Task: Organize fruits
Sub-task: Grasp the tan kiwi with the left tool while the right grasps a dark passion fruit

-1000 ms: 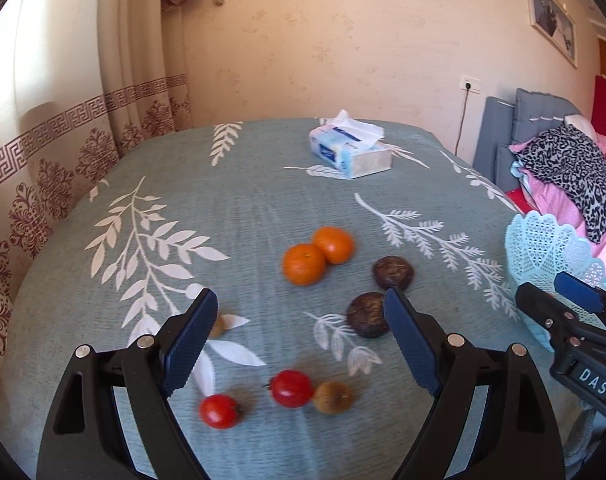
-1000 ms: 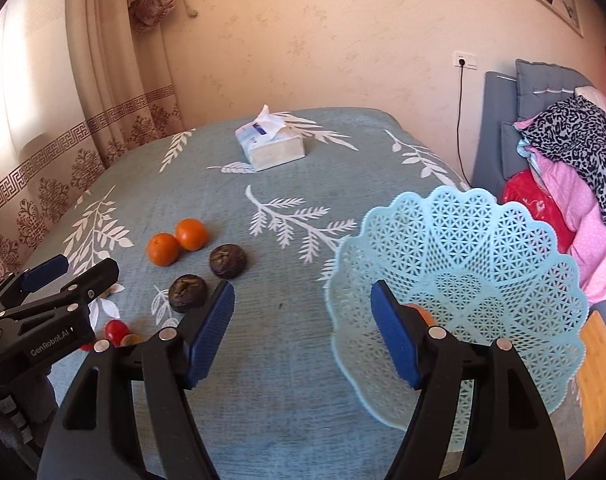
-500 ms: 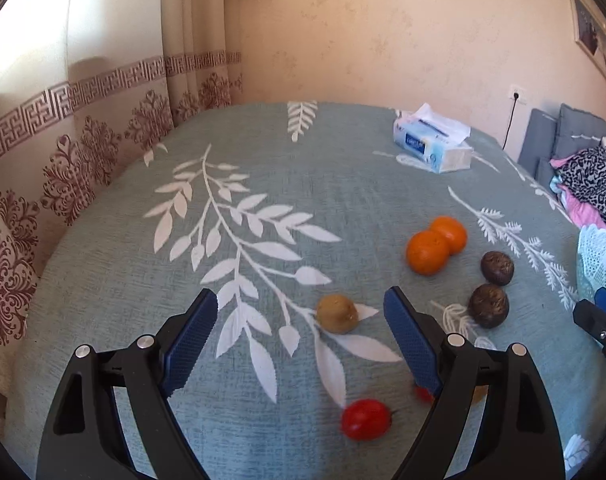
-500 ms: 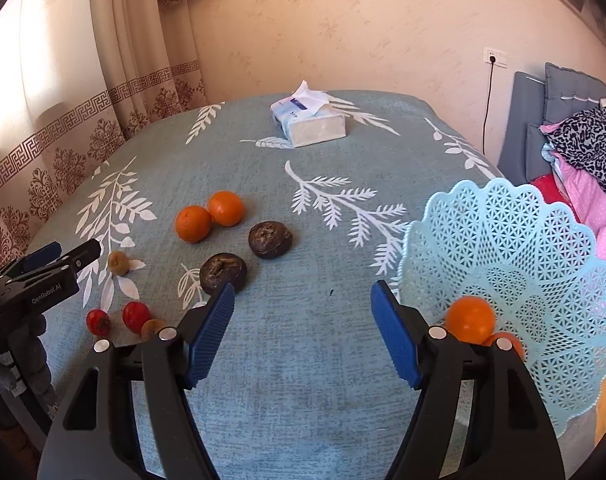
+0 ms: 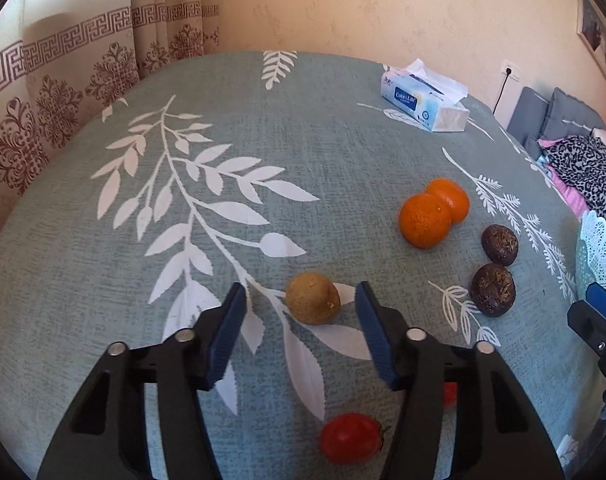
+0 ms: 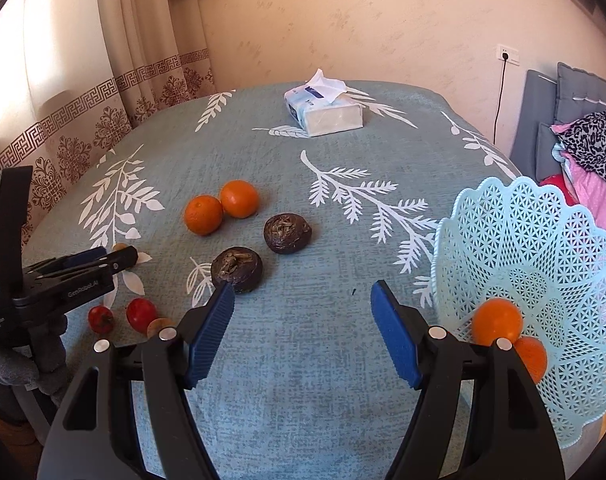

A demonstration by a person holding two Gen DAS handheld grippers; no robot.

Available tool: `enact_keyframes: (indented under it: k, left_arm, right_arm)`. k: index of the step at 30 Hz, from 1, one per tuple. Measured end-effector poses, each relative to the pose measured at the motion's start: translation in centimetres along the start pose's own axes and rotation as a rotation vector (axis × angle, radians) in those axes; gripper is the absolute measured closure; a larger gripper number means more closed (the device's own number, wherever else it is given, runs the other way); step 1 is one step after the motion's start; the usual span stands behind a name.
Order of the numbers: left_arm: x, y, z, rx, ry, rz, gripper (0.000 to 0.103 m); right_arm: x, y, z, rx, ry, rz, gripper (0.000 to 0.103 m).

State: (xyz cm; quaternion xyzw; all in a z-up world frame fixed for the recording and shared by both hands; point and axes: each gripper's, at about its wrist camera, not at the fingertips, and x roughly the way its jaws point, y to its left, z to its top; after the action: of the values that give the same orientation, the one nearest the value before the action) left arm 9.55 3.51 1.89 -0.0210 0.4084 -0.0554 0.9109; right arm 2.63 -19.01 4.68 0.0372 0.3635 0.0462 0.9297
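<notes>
Left hand-held gripper now nearer one tan fruit, jaws wide; two oranges, two dark fruits beyond.

Left wrist view: looked low and close over the worktop, tissue box at 1 o'clock.
Right wrist view: sat higher, farther back.
Shared: oranges, tissue box.

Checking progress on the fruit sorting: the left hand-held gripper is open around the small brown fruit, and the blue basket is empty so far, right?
Not quite: the right wrist view shows the blue basket already holds two oranges. The left hand-held gripper is indeed open around the small brown fruit.
</notes>
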Motion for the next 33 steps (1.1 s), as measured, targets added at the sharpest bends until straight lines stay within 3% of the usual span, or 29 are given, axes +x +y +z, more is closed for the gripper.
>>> enact_keyframes:
  k: [6,19,25,30,33]
  left_arm:
    - [0.1,0.3,-0.1,-0.019,-0.006,-0.055,0.075]
    - [-2.4,0.0,-0.3,0.010,-0.121,-0.015,0.075]
    - [-2.5,0.2,-0.5,0.004,-0.121,-0.020,0.075]
    - [-2.6,0.0,-0.7,0.010,-0.124,-0.018,0.075]
    - [-2.7,-0.3,-0.7,0.018,-0.129,-0.012,0.075]
  right_arm:
    - [1.1,0.3,0.3,0.018,0.039,0.033,0.031]
    - [5.3,3.1,1.8,-0.037,0.123,0.067,0.032]
    - [7.9,4.8,1.8,-0.088,0.168,0.060,0.047]
    - [8.0,5.2,1.7,-0.116,0.153,0.038,0.059]
    - [7.5,5.2,1.6,-0.119,0.149,0.040,0.059]
